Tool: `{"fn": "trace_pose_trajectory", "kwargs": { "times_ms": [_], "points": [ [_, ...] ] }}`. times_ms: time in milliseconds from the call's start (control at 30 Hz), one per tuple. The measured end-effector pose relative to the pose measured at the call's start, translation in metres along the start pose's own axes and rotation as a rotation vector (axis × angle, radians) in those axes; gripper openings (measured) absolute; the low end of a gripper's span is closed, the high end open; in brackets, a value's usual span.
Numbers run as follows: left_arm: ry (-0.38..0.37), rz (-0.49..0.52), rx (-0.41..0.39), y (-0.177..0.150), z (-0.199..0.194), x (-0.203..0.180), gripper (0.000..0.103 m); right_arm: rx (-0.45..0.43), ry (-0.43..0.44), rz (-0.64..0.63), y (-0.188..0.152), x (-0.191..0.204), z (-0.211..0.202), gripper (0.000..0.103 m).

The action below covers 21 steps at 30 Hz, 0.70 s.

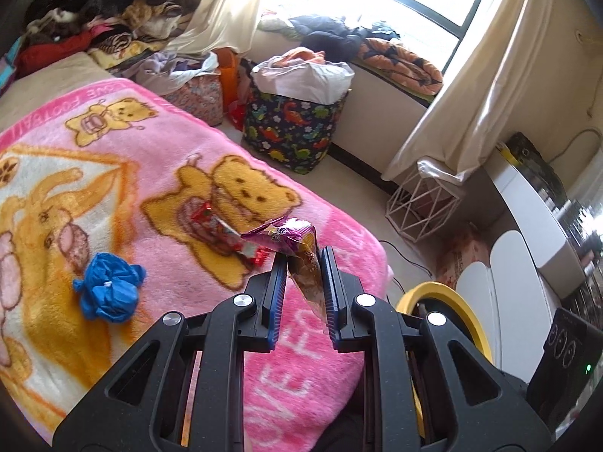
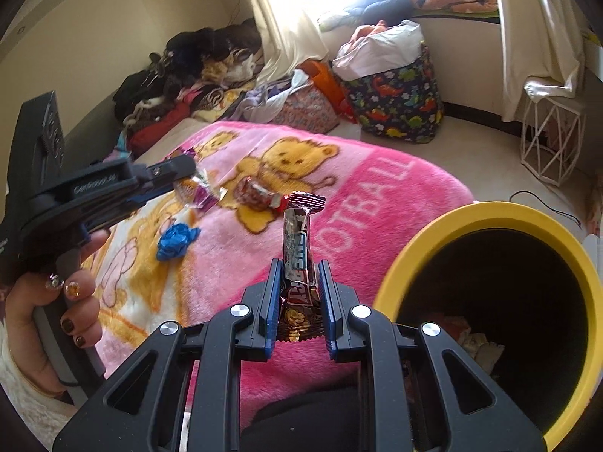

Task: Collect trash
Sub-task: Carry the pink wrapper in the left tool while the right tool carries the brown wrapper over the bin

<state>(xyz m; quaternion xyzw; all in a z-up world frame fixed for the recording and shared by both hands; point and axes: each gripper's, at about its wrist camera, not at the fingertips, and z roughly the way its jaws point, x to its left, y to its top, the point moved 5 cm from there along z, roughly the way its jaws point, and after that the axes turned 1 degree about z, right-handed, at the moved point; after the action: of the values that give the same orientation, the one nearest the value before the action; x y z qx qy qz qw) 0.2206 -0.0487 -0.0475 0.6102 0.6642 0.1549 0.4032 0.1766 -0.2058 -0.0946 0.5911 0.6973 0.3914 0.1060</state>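
Left claw: your left claw (image 1: pixel 303 263), lower centre of the left wrist view, is clenched on a purple snack wrapper (image 1: pixel 290 237); the purple end sticks up past the tips, a brownish clear tail hangs down between the pads.
Left claw, other view: it shows at the left edge of the right wrist view (image 2: pixel 166 177), your hand (image 2: pixel 56 309) on the grip, wrapper (image 2: pixel 199 192) at its tip.
Right claw: your right claw (image 2: pixel 299 282), lower centre, is clamped on a brown chocolate bar wrapper (image 2: pixel 299 248); it stands upright, crimped end above the tips.
Trash bin: yellow-rimmed bin (image 2: pixel 486 214) with a black inside, right side of the right wrist view, just beside the right claw; some trash lies at its bottom. In the left wrist view only a yellow arc (image 1: pixel 444 293) shows, lower right.
Bed: pink bear-print blanket (image 1: pixel 113 173) fills the left and centre of both views.
Trash on blanket: red candy wrapper (image 1: pixel 222 229) on the bear print, just above the left claw's tips; crumpled blue plastic (image 1: pixel 109 290) at lower left, well apart from both claws.
Background: dinosaur-print bag (image 1: pixel 294 128) on the floor, upper centre; white wire stand (image 1: pixel 418 207) at right.
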Motion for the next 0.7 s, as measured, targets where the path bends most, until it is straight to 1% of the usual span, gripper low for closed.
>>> {"fn": "trace_pose_trajectory", "kwargs": {
  "times_ms": [333,700],
  "points": [
    [-0.044,0.074,0.009,-0.008,-0.002,-0.039,0.013,-0.055,-0.036,0.057,0.005,-0.032,-0.025,0.019],
    [-0.087,0.133,0.015,-0.018,-0.007,-0.07,0.013,-0.094,-0.065,0.102,0.005,-0.06,-0.046,0.019]
  ]
}}
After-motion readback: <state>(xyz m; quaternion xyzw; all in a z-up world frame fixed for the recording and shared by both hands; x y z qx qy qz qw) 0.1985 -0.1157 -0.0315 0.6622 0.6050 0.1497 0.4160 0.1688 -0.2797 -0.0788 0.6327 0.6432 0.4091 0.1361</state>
